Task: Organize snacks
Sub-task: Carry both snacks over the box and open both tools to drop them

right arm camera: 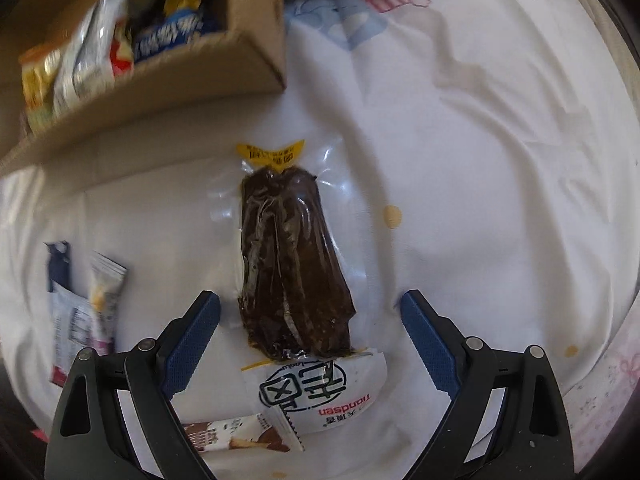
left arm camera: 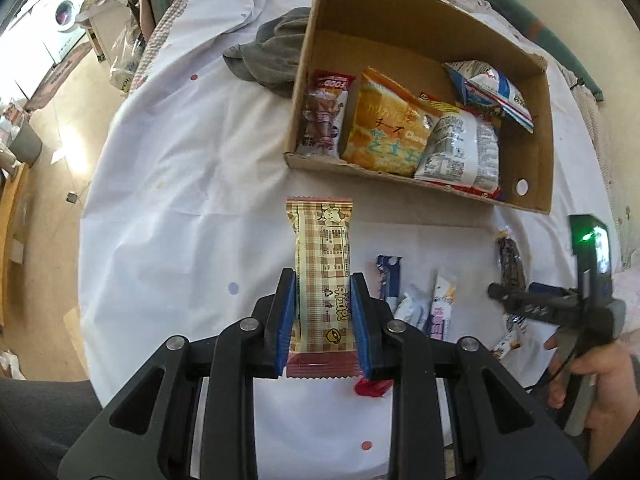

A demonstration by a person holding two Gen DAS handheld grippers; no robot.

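— What is being gripped by the left claw (left arm camera: 323, 312)?
— A plaid snack packet (left arm camera: 322, 276), before the cardboard box (left arm camera: 420, 184).
— The right claw (right arm camera: 311, 320)?
— Being held wide, straddling a dark vacuum-packed snack (right arm camera: 290, 264) untouched.

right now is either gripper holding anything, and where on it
The left gripper clamps the plaid snack packet across its lower half. The right gripper holds nothing; its jaws stand open around the dark vacuum-sealed snack.
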